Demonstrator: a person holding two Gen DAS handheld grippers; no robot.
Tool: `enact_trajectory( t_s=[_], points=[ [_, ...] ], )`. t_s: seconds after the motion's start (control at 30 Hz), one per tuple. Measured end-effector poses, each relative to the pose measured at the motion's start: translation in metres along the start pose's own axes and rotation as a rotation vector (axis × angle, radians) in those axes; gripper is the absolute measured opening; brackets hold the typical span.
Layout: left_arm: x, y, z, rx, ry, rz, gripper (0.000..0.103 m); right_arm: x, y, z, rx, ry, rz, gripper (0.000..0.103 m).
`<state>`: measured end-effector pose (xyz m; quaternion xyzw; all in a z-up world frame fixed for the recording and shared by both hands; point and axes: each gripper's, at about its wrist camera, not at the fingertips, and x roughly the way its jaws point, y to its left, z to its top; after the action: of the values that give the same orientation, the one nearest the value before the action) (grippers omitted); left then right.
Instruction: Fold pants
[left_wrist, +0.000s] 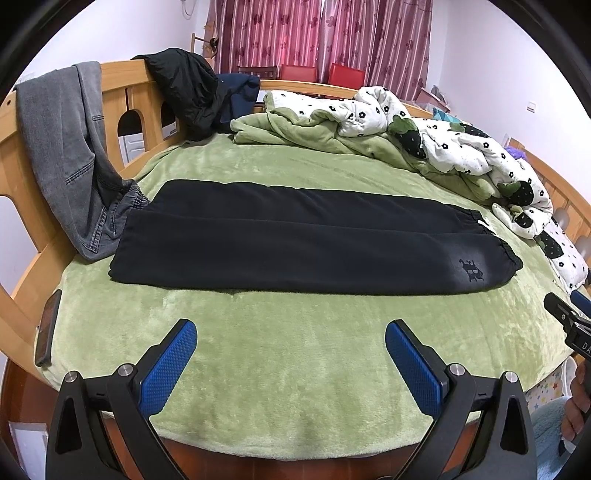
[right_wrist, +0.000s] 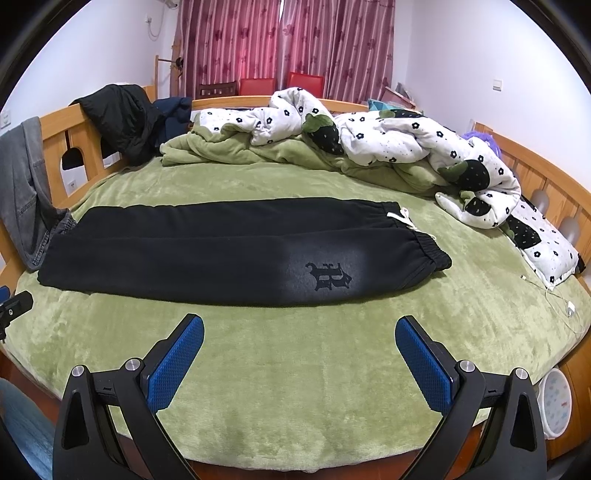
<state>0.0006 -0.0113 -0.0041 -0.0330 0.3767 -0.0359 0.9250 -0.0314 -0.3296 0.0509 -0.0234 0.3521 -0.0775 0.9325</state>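
Black pants (left_wrist: 303, 240) (right_wrist: 229, 251) lie flat across the green bed cover, one leg laid over the other, elastic waistband and white drawstring (right_wrist: 404, 218) at the right, leg ends at the left. A dark logo (right_wrist: 328, 277) shows near the waistband. My left gripper (left_wrist: 291, 332) hovers open over the cover in front of the pants, nothing between its blue pads. My right gripper (right_wrist: 300, 328) is open too, just short of the pants' near edge below the logo. In the left wrist view the right gripper (left_wrist: 569, 317) peeks in at the right edge.
Grey jeans (left_wrist: 74, 158) hang over the wooden bed rail (left_wrist: 22, 192) at the left. A black jacket (left_wrist: 188, 92) drapes the rail behind. A rumpled white and green quilt (right_wrist: 388, 147) fills the back right. A phone (left_wrist: 48, 328) lies at the left edge, a charging cable (right_wrist: 561, 299) at the right.
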Motion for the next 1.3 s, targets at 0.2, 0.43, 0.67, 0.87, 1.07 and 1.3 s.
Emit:
enact_trajectory(
  t_s=[0.2,0.43,0.67,0.87,1.07,1.3],
  points=[
    [-0.0001,-0.0006,-0.0002,0.000,0.000,0.002,0.102,-0.0003,-0.0005,0.0005,-0.001,-0.002,0.002,0.102],
    [-0.0001,-0.0006,-0.0002,0.000,0.000,0.001,0.102,-0.0005,-0.0005,0.0001,0.000,-0.003,0.001,0.102],
    [-0.0002,-0.0009,-0.0004,0.001,0.000,0.001,0.102,-0.0007,-0.0002,0.0002,-0.001,-0.004,0.002,0.102],
    [-0.0001,-0.0008,-0.0002,0.000,0.001,0.001,0.102,-0.0010,0.0007,0.0004,0.000,-0.005,0.001,0.102],
    [-0.0001,-0.0010,-0.0003,0.001,0.003,0.000,0.102,-0.0011,0.0001,-0.0003,-0.001,-0.006,0.001,0.102],
    [-0.0011,-0.0040,-0.0019,0.000,0.001,-0.003,0.102,-0.0031,-0.0008,0.0027,0.006,-0.006,0.005,0.102]
  ],
)
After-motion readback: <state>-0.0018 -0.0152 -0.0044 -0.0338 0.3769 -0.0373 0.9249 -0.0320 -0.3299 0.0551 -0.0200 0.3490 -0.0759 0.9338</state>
